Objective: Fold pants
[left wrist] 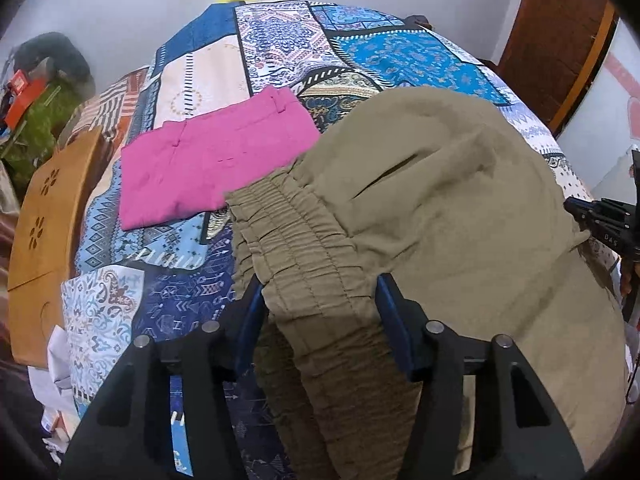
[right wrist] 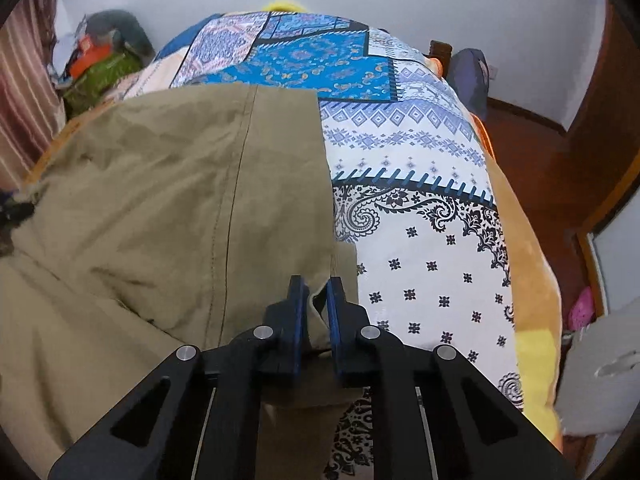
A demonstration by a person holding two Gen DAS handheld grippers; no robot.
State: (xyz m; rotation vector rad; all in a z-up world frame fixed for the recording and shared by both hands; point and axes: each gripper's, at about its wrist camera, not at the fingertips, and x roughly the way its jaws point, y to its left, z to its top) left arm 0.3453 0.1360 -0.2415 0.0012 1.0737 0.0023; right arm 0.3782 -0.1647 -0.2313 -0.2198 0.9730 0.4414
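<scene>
Olive pants (left wrist: 460,208) lie on the bed (right wrist: 420,240), soft, light, liable to sag; left tongs (left wrist: 318,292) straddle the elastic waistband half-wide, right tongs (right wrist: 317,292) pinch the hem corner.

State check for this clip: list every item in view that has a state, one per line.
khaki pants: spread on the bed, not yet folded, elastic waistband bunched
pink garment: folded flat, lying beside the khaki pants
left tool: fingers apart, straddling the waistband
right tool: closed, pinching the pants' edge
patterned bedspread: laid out under everything
</scene>
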